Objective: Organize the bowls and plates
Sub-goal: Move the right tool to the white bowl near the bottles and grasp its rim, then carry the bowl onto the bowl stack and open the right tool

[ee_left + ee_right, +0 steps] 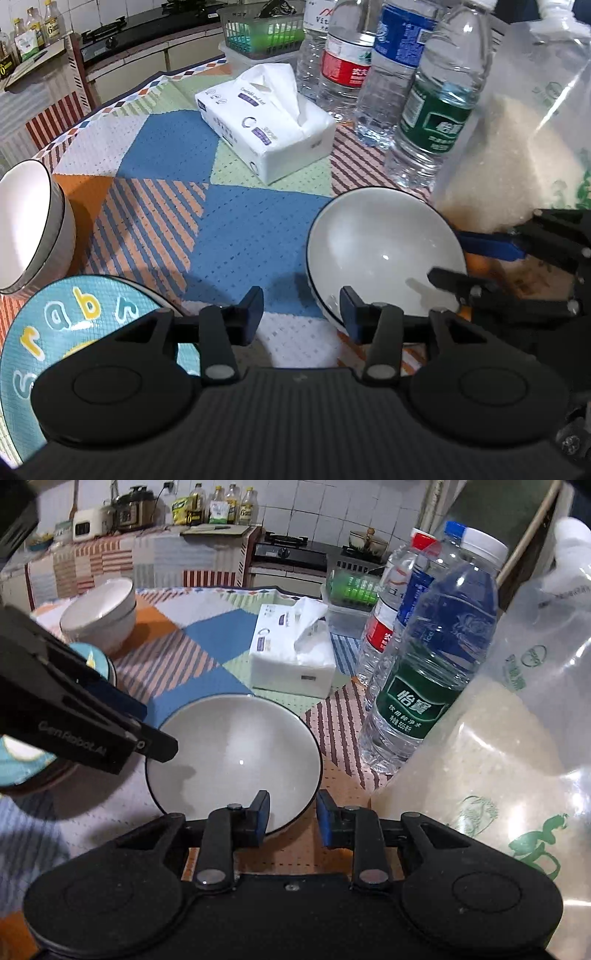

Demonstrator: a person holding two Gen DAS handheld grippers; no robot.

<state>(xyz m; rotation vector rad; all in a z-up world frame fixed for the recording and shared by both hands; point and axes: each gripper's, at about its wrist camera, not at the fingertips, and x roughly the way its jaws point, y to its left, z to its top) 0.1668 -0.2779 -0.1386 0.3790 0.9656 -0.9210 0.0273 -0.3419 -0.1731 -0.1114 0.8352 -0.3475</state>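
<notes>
"What did the table show, left to right?"

"Left: two white bowls (pixel 99 613) nested, upright, near the far edge of the patchwork tablecloth (pixel 221 229). Just in front of them: a blue plate (pixel 74 332) with coloured letters, atop what looked like a small stack. Centre: one wide grey bowl (pixel 236 749) with a dark rim, upright and empty, resting on the cloth."

"And behind it?"

"A white tissue pack (pixel 266 122), then a cluster of water bottles (pixel 424 686) to the right, the green-labelled one nearest the bowl. Farther right, beside the bottles: a clear bag of rice (pixel 509 147)."

"How did the two tools stand?"

"Both were angled down at the grey bowl from opposite sides. Left gripper (pixel 303 314): jaws parted, one finger over the inside of the bowl's left rim and the blue-padded finger outside it, a gap showing at the pads. Right gripper (pixel 291 812): jaws likewise parted, astride the rim at the rice-bag side, the dark rim visible between the pads without being pinched."

"So nothing was gripped?"

"Nothing. Each was released, with the rim merely lying between its fingers."
</notes>
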